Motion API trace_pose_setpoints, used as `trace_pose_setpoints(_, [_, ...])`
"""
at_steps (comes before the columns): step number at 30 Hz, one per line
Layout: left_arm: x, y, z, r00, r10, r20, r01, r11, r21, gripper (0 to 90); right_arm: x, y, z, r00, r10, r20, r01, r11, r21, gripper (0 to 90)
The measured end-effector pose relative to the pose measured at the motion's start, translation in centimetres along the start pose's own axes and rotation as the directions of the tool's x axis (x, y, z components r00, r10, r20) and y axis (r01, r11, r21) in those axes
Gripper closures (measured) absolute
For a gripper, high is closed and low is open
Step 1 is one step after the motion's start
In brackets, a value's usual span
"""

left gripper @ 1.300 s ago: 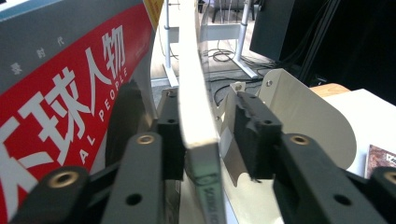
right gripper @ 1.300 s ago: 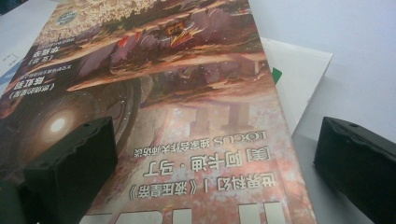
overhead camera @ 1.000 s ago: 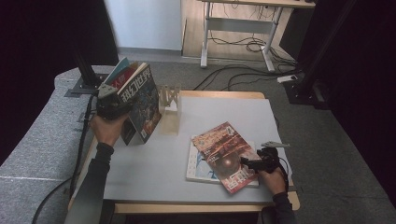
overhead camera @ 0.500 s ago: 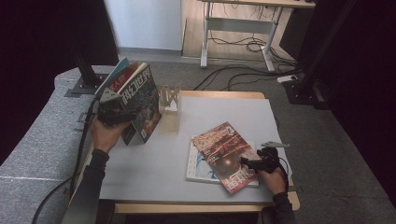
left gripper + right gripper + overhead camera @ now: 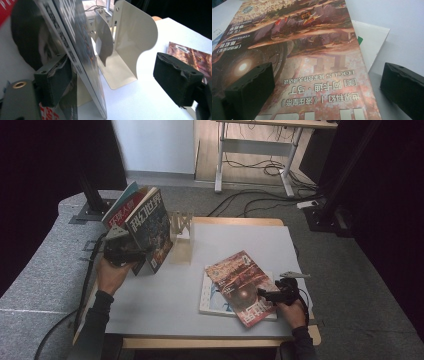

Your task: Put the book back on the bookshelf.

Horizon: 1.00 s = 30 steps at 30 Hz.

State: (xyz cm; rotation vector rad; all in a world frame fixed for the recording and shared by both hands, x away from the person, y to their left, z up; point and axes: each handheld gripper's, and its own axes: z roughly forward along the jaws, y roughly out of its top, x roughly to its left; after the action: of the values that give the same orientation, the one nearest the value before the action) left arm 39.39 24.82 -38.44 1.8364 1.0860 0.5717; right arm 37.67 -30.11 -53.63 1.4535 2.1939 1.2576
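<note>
Two magazines stand leaning at the table's left: a dark-covered one (image 5: 152, 227) in front and a red-and-white one (image 5: 119, 214) behind. My left gripper (image 5: 141, 255) reaches around the dark magazine's (image 5: 75, 37) lower edge. Its jaws have just been opening and now stand wide; the edge lies between them, close to the left pad (image 5: 55, 82) and far from the right one. A cream metal bookend (image 5: 181, 224) (image 5: 135, 37) stands just beyond. My right gripper (image 5: 270, 295) (image 5: 324, 95) is open and low over a reddish magazine (image 5: 237, 280) (image 5: 307, 50) that lies flat.
The reddish magazine rests on a white book (image 5: 212, 299) (image 5: 372, 37) near the front right of the pale table (image 5: 240, 240). Grey carpet, cables and a desk frame (image 5: 255, 150) lie beyond the table.
My left gripper has sunk lower along the standing magazines and its jaws have spread apart. The magazines stay leaning upright. The right gripper has kept still.
</note>
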Motion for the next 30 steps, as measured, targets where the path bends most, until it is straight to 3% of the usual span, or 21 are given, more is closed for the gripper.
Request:
trace_pose_setpoints(4, [-0.6, -0.8, 0.0, 0.9998, 0.019, 0.004, -0.019, 0.9997, 0.014, 13.8, 0.0, 0.0, 0.0, 1.0, 0.0, 0.0, 0.0, 1.0, 0.0, 0.0])
trace_pose_setpoints(9, [-1.2, -1.9, 0.0, 0.9988, 0.015, 0.047, -0.015, 0.9999, 0.006, 12.0, 0.0, 0.0, 0.0, 1.0, -0.001, 0.0, 0.001, 1.0, -0.001, 0.0])
trace_pose_setpoints(16, [-2.8, -3.3, 0.6, 0.995, 0.065, 0.075, -0.068, 0.9969, 0.039, 5.8, 0.0, 0.0, 0.0, 1.0, -0.001, 0.0, 0.001, 1.0, 0.0, 0.0])
trace_pose_setpoints(23, [-4.3, -4.5, 2.4, 0.9835, 0.111, 0.143, -0.125, 0.9882, 0.089, 2.0, 0.0, 0.0, 0.0, 1.0, -0.001, 0.0, 0.001, 1.0, -0.001, 0.0])
trace_pose_setpoints(30, [-5.7, -5.5, 4.7, 0.9688, 0.11, 0.222, -0.14, 0.9825, 0.124, 0.8, 0.0, 0.0, 0.0, 1.0, -0.001, 0.0, 0.001, 1.0, -0.001, 0.0])
